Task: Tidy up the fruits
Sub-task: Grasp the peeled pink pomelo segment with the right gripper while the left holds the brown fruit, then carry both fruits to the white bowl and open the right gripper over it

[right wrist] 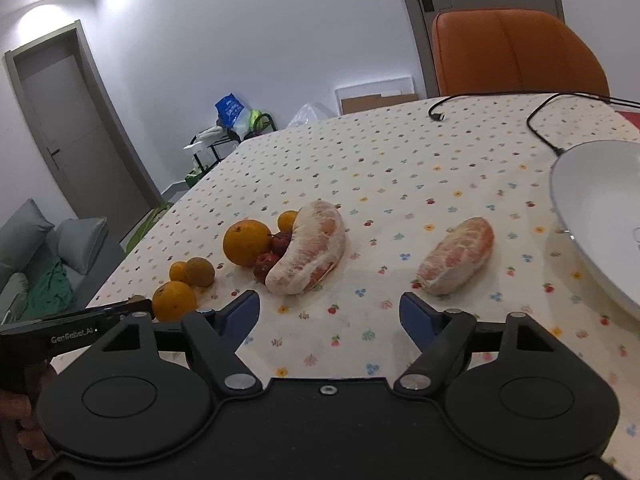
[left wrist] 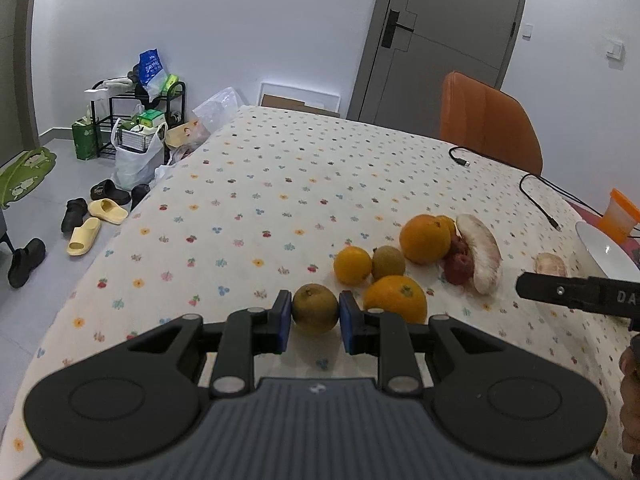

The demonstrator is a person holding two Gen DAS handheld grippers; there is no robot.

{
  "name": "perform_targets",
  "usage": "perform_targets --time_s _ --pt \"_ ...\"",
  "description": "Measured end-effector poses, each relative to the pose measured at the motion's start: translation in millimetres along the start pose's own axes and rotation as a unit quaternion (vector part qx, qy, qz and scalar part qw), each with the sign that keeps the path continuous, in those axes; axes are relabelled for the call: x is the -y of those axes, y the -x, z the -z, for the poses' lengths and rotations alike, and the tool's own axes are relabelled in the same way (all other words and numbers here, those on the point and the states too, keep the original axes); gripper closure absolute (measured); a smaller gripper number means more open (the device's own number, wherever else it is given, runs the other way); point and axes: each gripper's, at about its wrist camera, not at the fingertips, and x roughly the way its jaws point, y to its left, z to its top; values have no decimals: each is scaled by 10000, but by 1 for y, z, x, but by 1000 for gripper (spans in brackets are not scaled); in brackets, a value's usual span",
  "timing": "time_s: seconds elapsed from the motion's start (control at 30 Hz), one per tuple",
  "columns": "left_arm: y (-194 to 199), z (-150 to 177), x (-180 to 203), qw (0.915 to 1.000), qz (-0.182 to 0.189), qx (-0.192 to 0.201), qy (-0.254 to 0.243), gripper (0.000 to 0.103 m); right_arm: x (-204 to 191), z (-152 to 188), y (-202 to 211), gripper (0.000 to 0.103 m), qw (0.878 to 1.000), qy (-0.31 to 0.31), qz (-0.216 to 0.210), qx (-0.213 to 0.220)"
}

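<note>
Pomelo segment (right wrist: 456, 261), the smaller peeled one, lies on the flowered tablecloth (right wrist: 360, 168) at about one o'clock from the right gripper (right wrist: 330, 316), near but not between its blue pads. Its long axis runs from lower left to upper right, pointing toward the white plate (right wrist: 580, 216) at two o'clock. The right gripper's jaws stand apart with only bare cloth between them. A larger peeled segment (right wrist: 310, 254) sits at eleven o'clock, touching the cluster of oranges and red fruits.

The right hand is judged nearer to both segments; the left gripper (left wrist: 314, 316) is clamped on a brownish-green round fruit (left wrist: 315, 308) at the near end of the cluster.

The right wrist view shows the small segment's full length; in the left view it is half hidden behind the right gripper's finger, at three o'clock.
</note>
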Motion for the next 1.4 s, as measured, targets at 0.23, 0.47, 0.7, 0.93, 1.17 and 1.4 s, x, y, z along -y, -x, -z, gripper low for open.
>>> perform_targets --time_s 0.23,0.47,0.7,0.93,1.17,1.4 --pt "-8 -13 -1 9999 -4 100 37 79 -2 -15 -22 42 9999 -64 -119 -76" --pt "-13 -26 0 9999 50 118 54 79 -2 -27 -41 47 9996 -174 -148 -172" --pt "-16 -34 7 9998 111 155 49 79 -4 -35 -57 52 9996 -129 -107 -224" --pt "-14 -41 19 9995 179 236 -51 79 -6 -36 -60 63 9997 84 -69 -240" --pt "-12 -49 39 9987 370 315 -179 79 2 -36 -36 63 9998 -66 -161 48" --pt "-11 -50 76 9959 713 286 -487 79 16 -36 3 63 9986 -257 -21 472"
